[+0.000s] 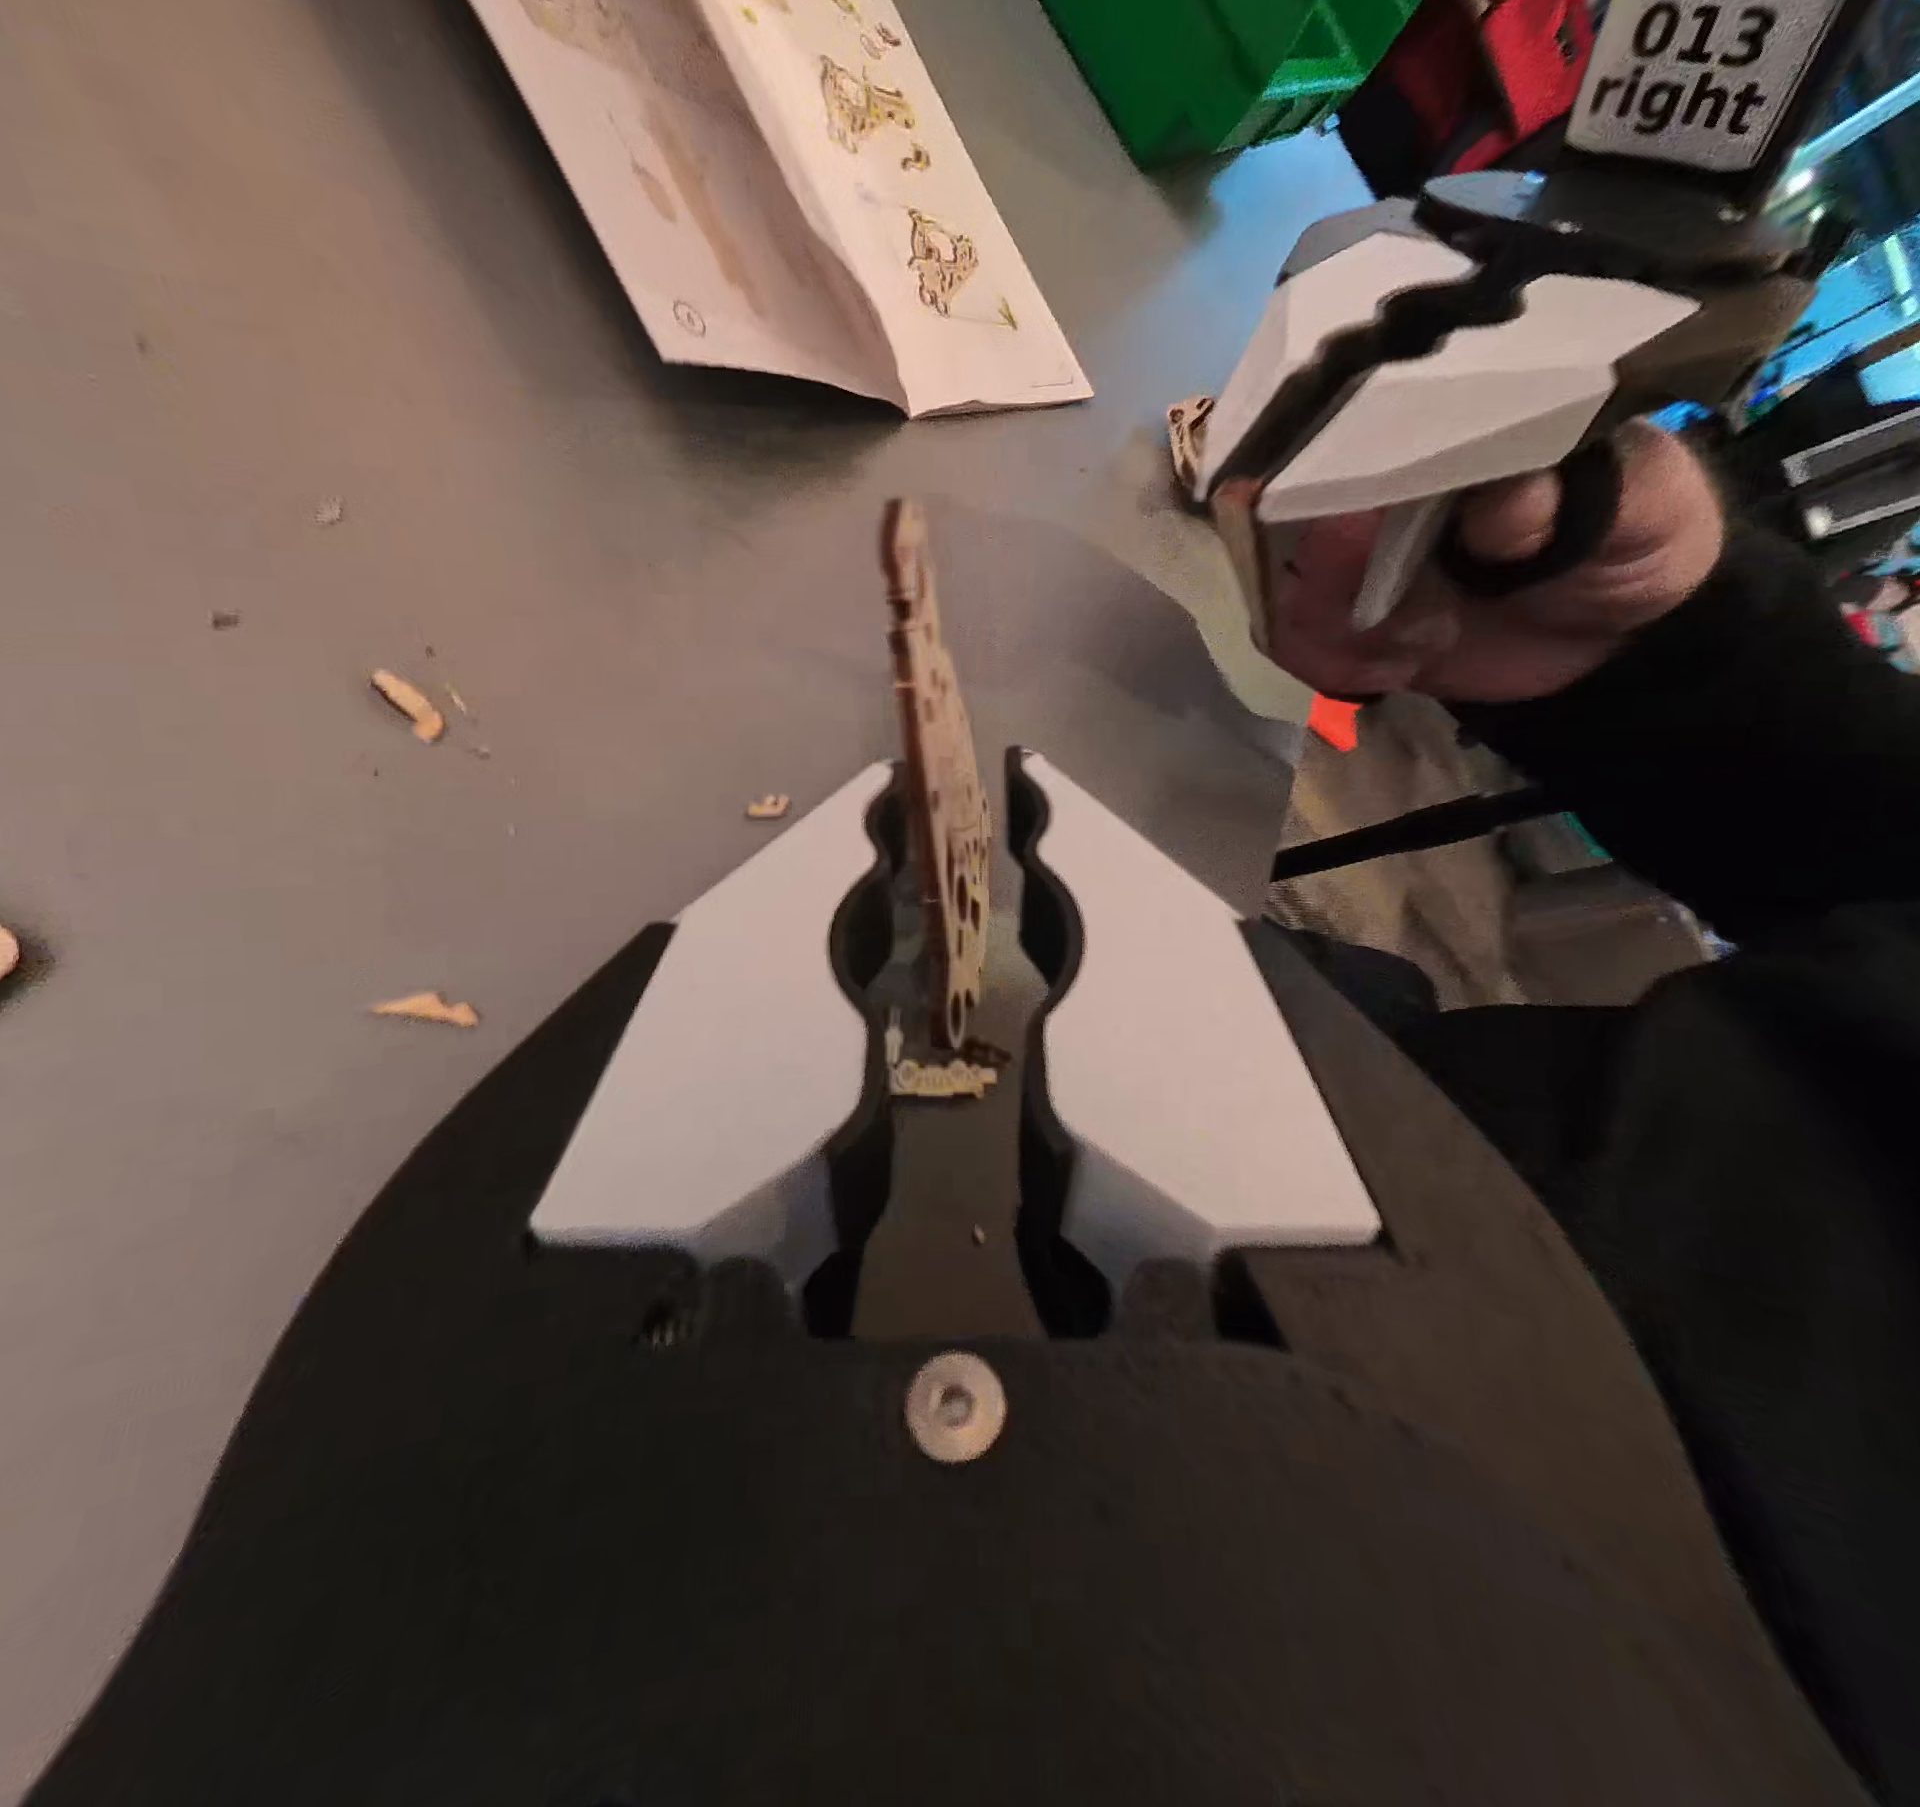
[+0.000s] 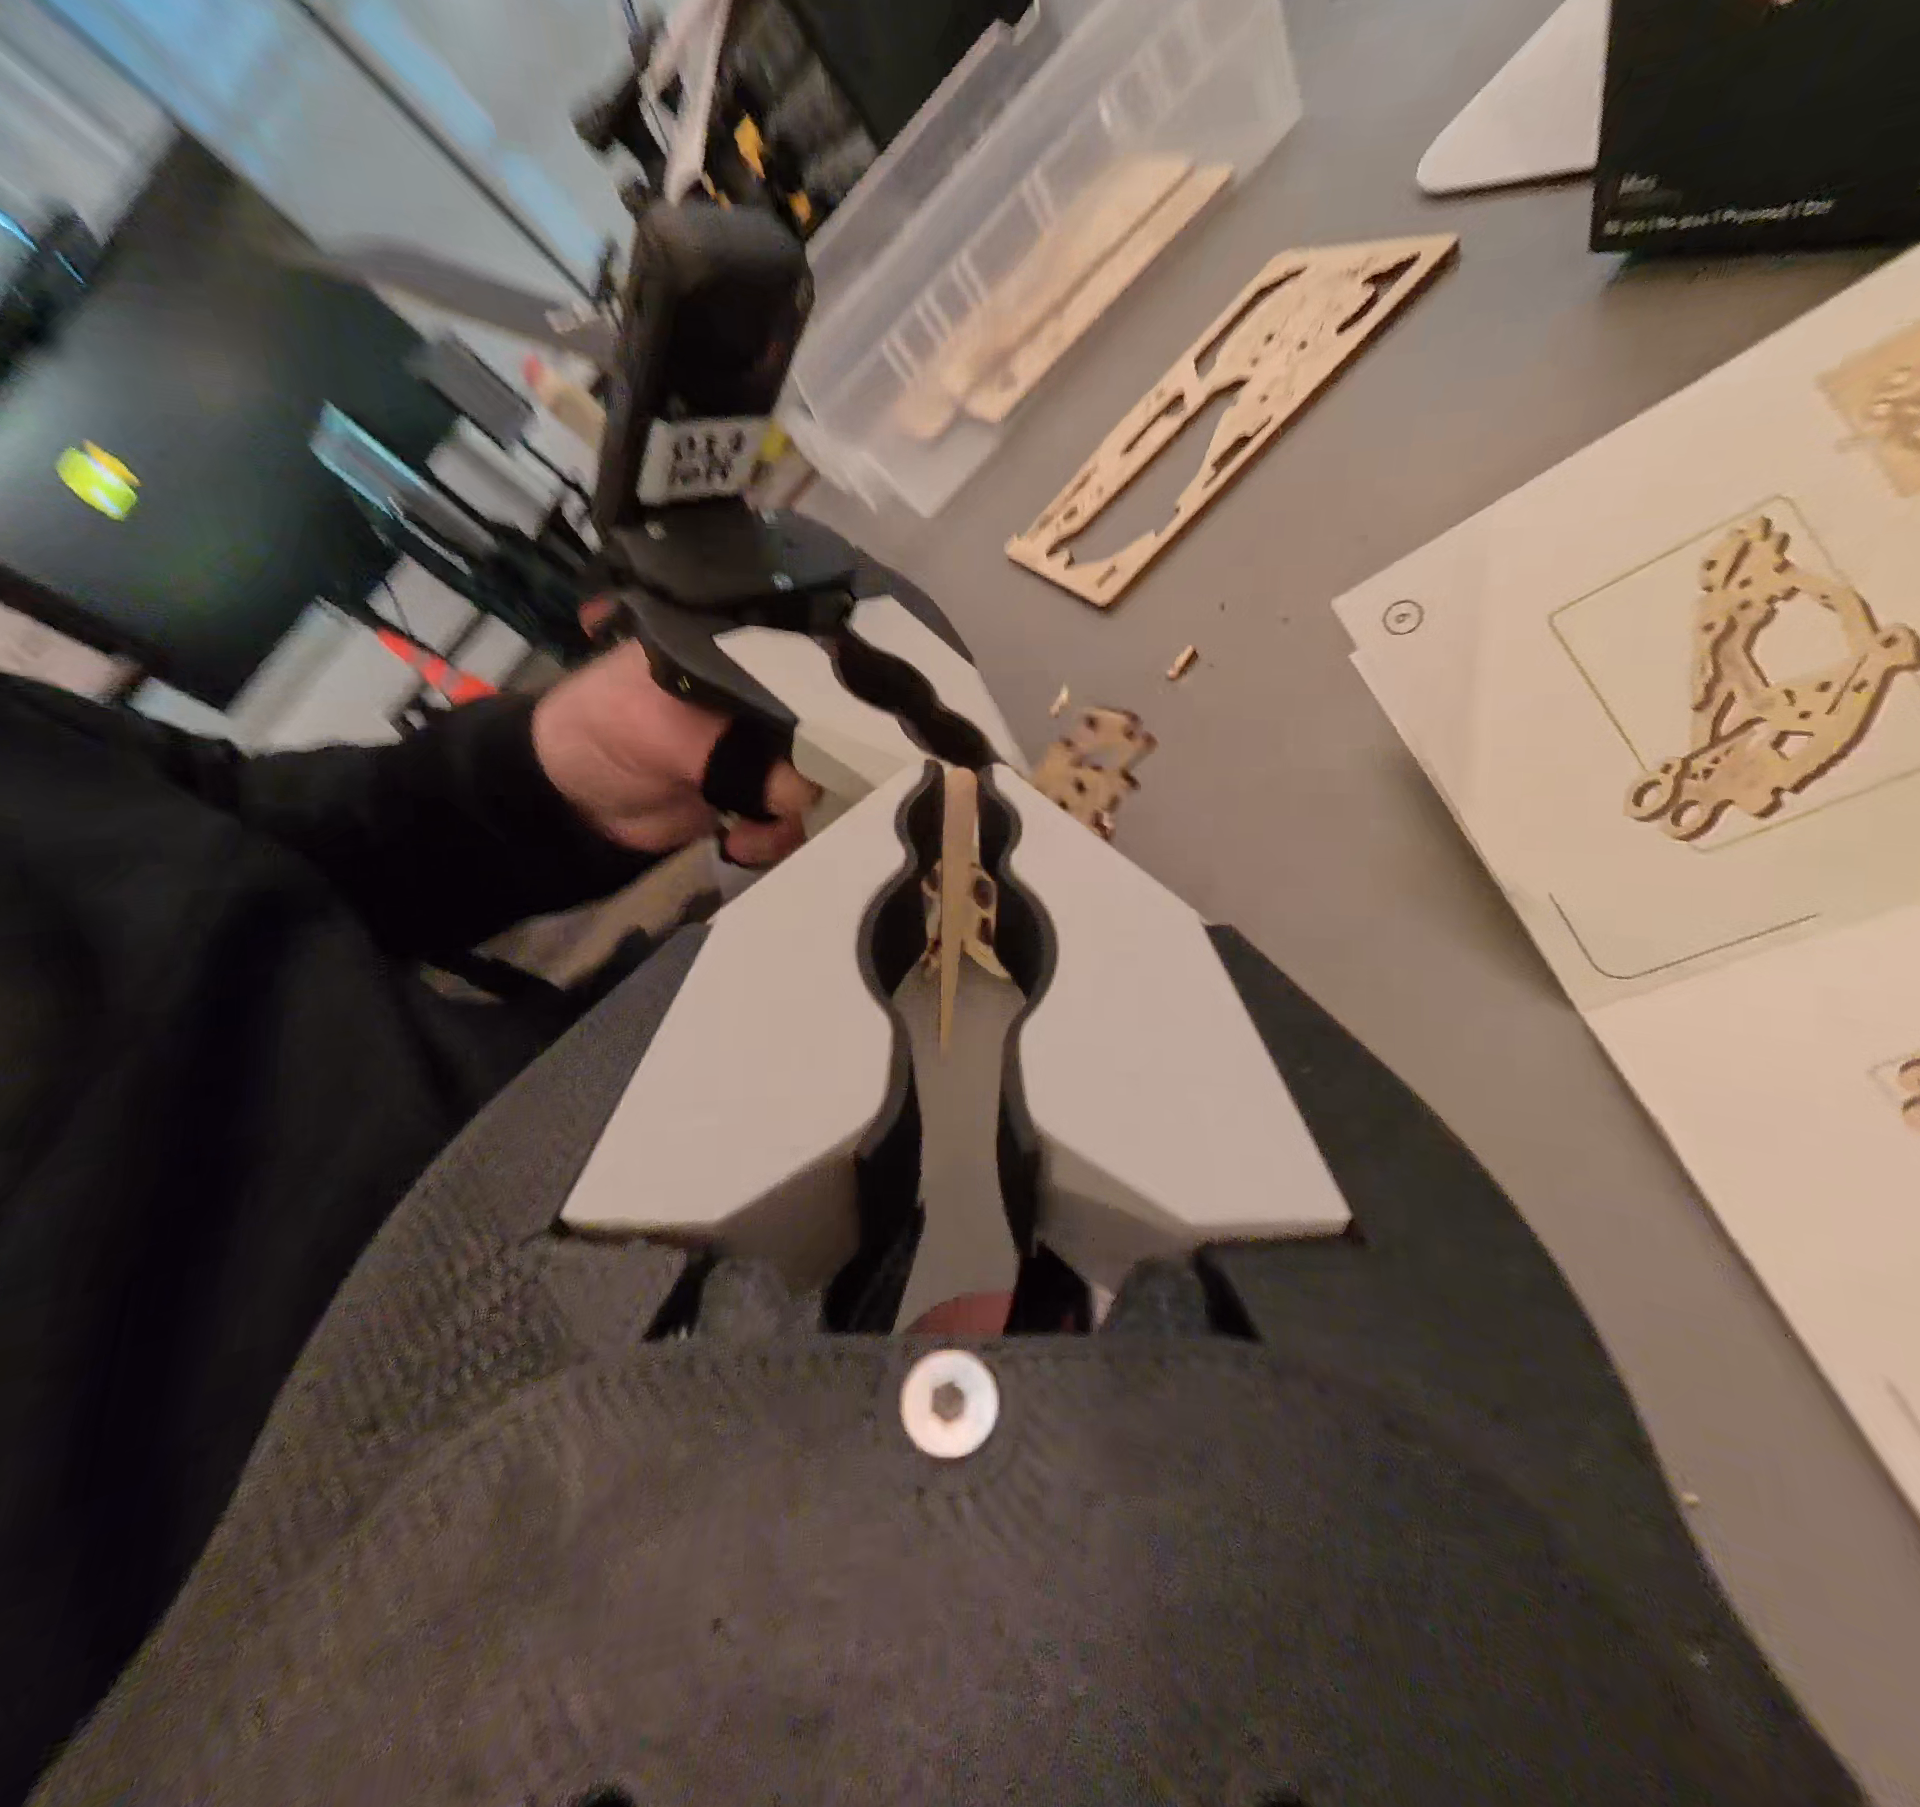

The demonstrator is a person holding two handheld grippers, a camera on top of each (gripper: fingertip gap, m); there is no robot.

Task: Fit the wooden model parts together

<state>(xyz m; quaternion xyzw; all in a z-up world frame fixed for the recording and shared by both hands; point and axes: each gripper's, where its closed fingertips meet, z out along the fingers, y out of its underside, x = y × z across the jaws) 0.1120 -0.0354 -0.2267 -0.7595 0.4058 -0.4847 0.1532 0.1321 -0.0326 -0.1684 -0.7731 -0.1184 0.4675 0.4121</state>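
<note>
The left gripper (image 1: 951,770) stands open around a perforated wooden part (image 1: 935,770) that rises edge-on between its fingers, a visible gap beside the right pad. The right gripper (image 2: 961,786), held in a hand (image 1: 1507,604) off to the left gripper's right, is closed on a thin wooden piece (image 2: 956,884). An instruction booklet (image 1: 790,147) lies ahead on the grey table (image 1: 312,303).

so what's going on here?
A person is building a wooden model kit with two handheld grippers. The right gripper pinches a thin wooden piece. A perforated wooden part stands between the left gripper's parted fingers. The instruction booklet and a punched-out sheet lie on the grey table.
</note>
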